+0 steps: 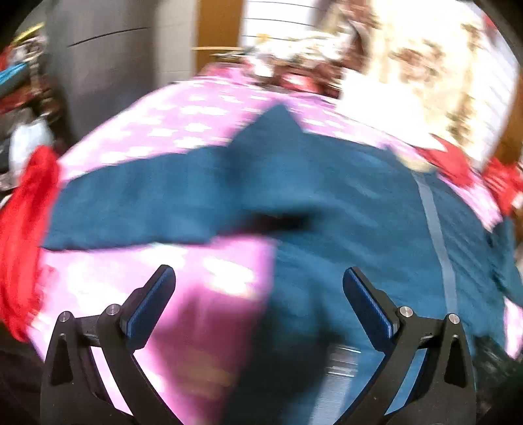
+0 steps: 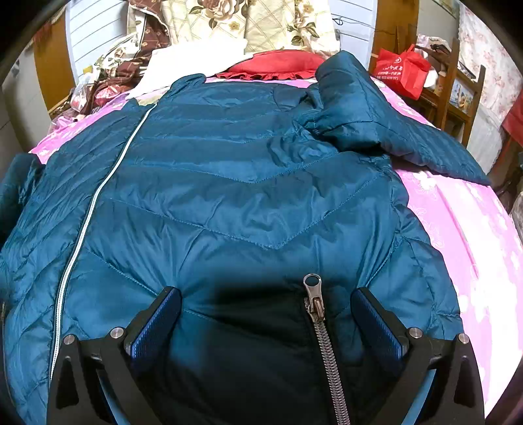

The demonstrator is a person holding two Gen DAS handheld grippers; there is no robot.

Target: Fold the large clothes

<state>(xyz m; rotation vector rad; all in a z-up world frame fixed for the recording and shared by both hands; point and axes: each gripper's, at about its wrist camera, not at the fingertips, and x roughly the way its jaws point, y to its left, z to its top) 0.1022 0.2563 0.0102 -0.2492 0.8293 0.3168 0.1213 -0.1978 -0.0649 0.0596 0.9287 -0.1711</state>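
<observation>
A teal quilted down jacket (image 2: 248, 183) lies spread on a pink flowered bedsheet (image 2: 457, 222), front up, with a pale zipper line (image 2: 94, 202) running down its left side. Its right sleeve (image 2: 359, 111) is folded in over the chest. A metal zipper pull (image 2: 313, 294) lies between the open jaws of my right gripper (image 2: 266, 307), which hovers low over the jacket's near part. The left wrist view is blurred: the jacket (image 1: 327, 196) and one sleeve (image 1: 140, 202) stretch left over the sheet. My left gripper (image 1: 258, 284) is open and empty above the jacket's edge.
Floral quilts and pillows (image 2: 248, 26) are piled at the head of the bed, with a red cushion (image 2: 278, 65). A red bag (image 2: 405, 72) sits on a wooden chair (image 2: 457, 91) at the right. Red fabric (image 1: 23, 235) hangs at the bed's left edge.
</observation>
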